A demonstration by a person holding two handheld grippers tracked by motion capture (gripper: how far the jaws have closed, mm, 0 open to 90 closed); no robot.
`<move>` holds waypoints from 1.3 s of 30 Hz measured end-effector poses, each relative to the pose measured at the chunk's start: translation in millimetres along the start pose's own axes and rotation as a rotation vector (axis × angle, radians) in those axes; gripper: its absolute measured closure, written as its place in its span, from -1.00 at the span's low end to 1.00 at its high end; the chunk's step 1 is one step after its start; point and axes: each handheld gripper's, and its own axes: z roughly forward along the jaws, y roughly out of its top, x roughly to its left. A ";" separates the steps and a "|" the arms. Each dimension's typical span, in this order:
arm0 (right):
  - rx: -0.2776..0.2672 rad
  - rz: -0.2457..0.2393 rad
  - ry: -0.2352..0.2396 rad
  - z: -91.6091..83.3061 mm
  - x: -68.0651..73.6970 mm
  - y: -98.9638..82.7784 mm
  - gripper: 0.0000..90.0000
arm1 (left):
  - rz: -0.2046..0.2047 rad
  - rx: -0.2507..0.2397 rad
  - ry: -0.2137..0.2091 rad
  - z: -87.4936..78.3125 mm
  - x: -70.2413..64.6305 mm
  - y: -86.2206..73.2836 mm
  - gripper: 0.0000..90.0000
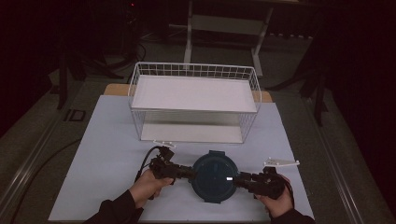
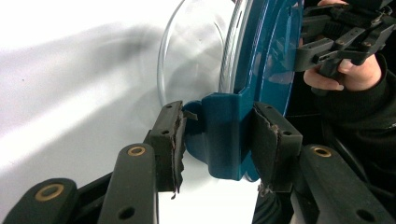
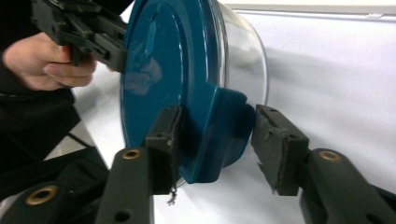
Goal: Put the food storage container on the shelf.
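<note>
A round glass container [image 1: 215,176] with a teal lid [image 1: 211,171] sat on the white table cover [image 1: 112,154], near the front edge and midway between the two hands. Just beyond it stood a white wire basket [image 1: 194,100] with a flat white shelf.

The left gripper [image 1: 184,172] came in from the left of the container. In the left gripper view its jaws bracketed the lid's left clasp tab [image 2: 224,135]; both pads [image 2: 170,140] lay against the tab's sides, so it was clamped on that tab at a middling width.

The right gripper [image 1: 239,179] came in from the right. In the right gripper view the opposite clasp tab [image 3: 219,135] stood between its jaws. One pad [image 3: 166,140] touched the lid side of the tab; the other pad [image 3: 275,144] stood off with a visible gap. Jaws half wide, not gripping.

The glass wall [image 2: 191,60] showed clear below the lid rim. The left hand [image 1: 147,186] and the right hand [image 1: 276,203] rested low over the near edge of the table, dark sleeves showing.
</note>
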 end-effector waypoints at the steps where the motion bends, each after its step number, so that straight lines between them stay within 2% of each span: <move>1: 0.000 0.000 0.000 0.0 0.0 0.0 0.18 | 0.000 0.000 0.000 0.0 0.0 0.0 0.26; 6: 0.008 0.048 0.040 0.3 -3.4 -0.3 0.22 | 0.013 -0.018 0.008 -0.4 -2.4 -3.4 0.26; 8: 0.007 0.045 0.026 -0.2 -0.4 0.4 0.23 | 0.023 -0.012 0.012 -1.3 -4.1 -3.9 0.26; 11: 0.008 0.054 0.034 -1.0 1.0 0.7 0.25 | 0.048 -0.011 0.019 -2.7 -7.3 -5.2 0.26; 17: 0.019 0.063 0.054 7.4 4.3 1.1 0.26 | 0.027 -0.061 0.024 -13.2 -3.8 -7.8 0.26; 26: 0.011 0.043 0.065 12.5 7.8 8.9 0.27 | 0.027 -0.075 0.038 -21.9 -6.6 -8.5 0.26; 27: -0.001 0.039 0.073 13.6 8.1 12.5 0.26 | 0.037 -0.090 0.045 -27.6 -7.5 -6.6 0.26; 33: -0.018 0.017 0.079 19.4 9.7 27.9 0.26 | 0.039 -0.131 0.059 -38.2 -5.6 -4.6 0.26; 38: -0.026 0.007 0.093 26.2 9.0 38.2 0.26 | 0.031 -0.141 0.066 -44.4 -3.9 -2.6 0.26; 39: -0.029 -0.006 0.098 30.1 9.4 45.6 0.26 | 0.033 -0.155 0.075 -49.4 -2.6 -0.7 0.26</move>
